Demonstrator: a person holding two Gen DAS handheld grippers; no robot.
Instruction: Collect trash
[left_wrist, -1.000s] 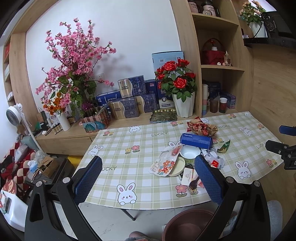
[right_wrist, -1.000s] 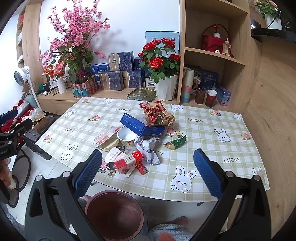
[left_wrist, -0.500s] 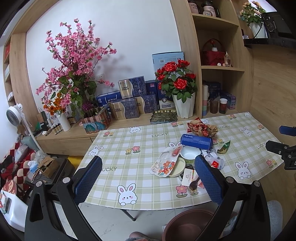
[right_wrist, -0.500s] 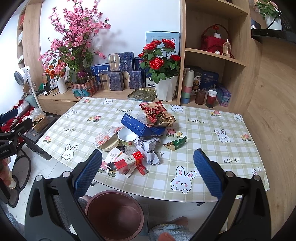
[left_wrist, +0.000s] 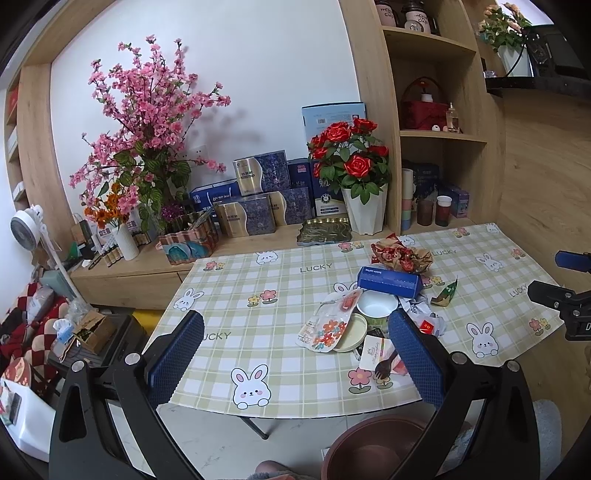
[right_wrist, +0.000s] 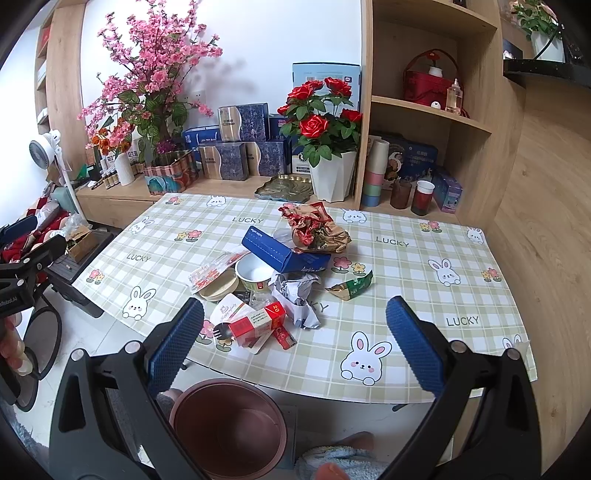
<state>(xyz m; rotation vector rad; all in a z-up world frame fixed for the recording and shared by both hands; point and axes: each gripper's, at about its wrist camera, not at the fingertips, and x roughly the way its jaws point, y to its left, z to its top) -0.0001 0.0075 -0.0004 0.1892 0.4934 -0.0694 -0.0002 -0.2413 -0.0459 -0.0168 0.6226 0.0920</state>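
Claws: my left claw (left_wrist: 295, 354) and right claw (right_wrist: 295, 339) both spread, empty.
Trash: the pile (right_wrist: 266, 291) lies ahead of the bin (right_wrist: 229, 424), nearer my right.

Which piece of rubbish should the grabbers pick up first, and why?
Probably the red and white carton. It lies nearest the table's front edge, just above the brown plastic bin, and the open right gripper already points toward it, so moving forward and down looks like the shortest move.

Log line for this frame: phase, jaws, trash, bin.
phase: pre-grasp | left gripper: jaws open, empty | right gripper: jaws open, empty | trash pile: on table | bin: on floor, below table edge
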